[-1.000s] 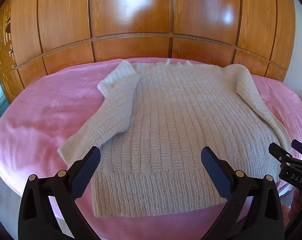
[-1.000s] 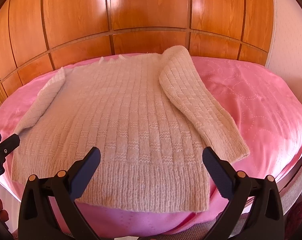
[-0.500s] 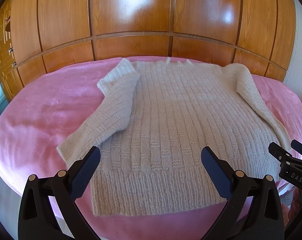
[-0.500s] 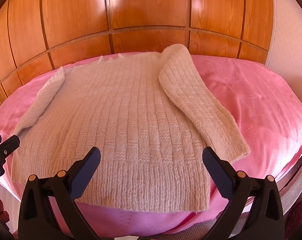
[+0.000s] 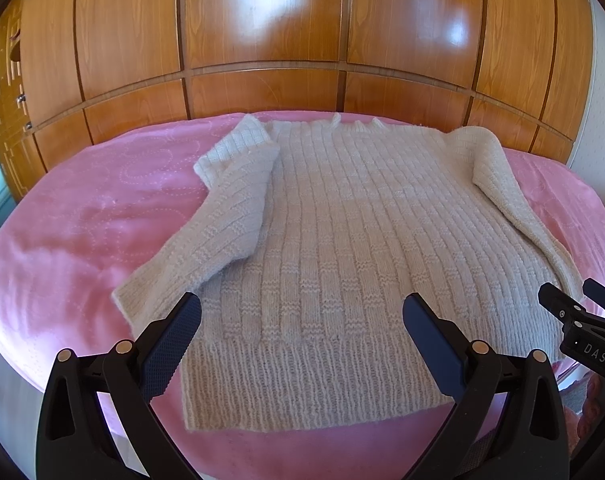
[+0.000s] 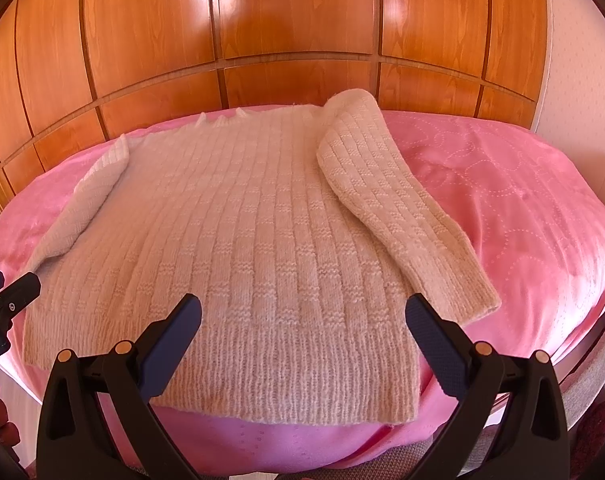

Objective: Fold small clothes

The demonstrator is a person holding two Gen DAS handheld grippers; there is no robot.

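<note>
A cream knitted sweater (image 5: 342, 248) lies flat on a pink bedspread (image 5: 82, 240), hem toward me and neck at the far side. Its left sleeve (image 5: 222, 232) and right sleeve (image 6: 398, 208) lie down along its sides. My left gripper (image 5: 302, 320) is open and empty, hovering above the hem near the left part. My right gripper (image 6: 302, 320) is open and empty above the hem (image 6: 270, 368) near the right part. The sweater (image 6: 242, 240) fills the middle of the right wrist view. The right gripper's tip also shows in the left wrist view (image 5: 578, 312).
A polished wooden panelled wardrobe (image 5: 262, 40) stands right behind the bed. The bedspread (image 6: 522, 208) extends to the right of the sweater. A white wall (image 6: 574, 60) is at the far right. The bed's front edge is just below both grippers.
Both grippers have moved slightly closer to the sweater hem. The sweater has not moved and both grippers stay open.
</note>
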